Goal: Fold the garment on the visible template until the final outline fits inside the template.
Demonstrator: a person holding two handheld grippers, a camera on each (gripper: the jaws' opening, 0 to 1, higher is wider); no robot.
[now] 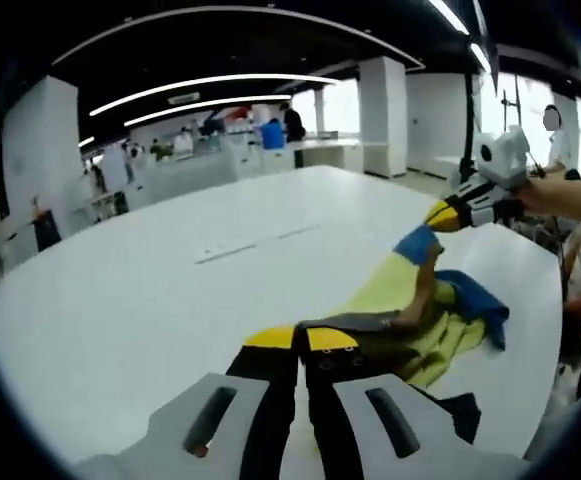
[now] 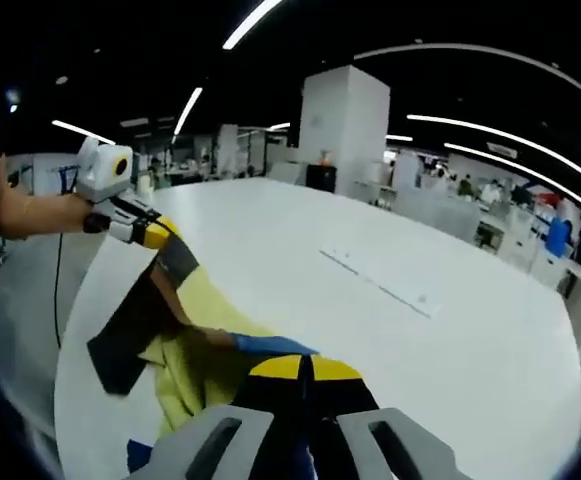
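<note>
Left gripper view: a yellow, blue and dark garment (image 1: 425, 310) is held lifted off a white desk (image 1: 140, 300) by two claws.

In this view the left claw (image 1: 300, 340) is seen closed on a dark edge of the garment, and the right claw (image 1: 440, 213) is closed on a blue and yellow corner, raised above the rest of the cloth. In the right gripper view the right claw (image 2: 303, 368) is clamped on blue fabric, with the left claw (image 2: 160, 235) beyond it pinching a dark flap. The garment sits bunched near the desk's edge. Faint marks are seen further in on the desk (image 2: 380, 283); whether they belong to the template cannot be told. Judged risks: a thin pinch may slip as the cloth is drawn, and bunched layers may be folded crooked or dragged off the desk's edge.
</note>
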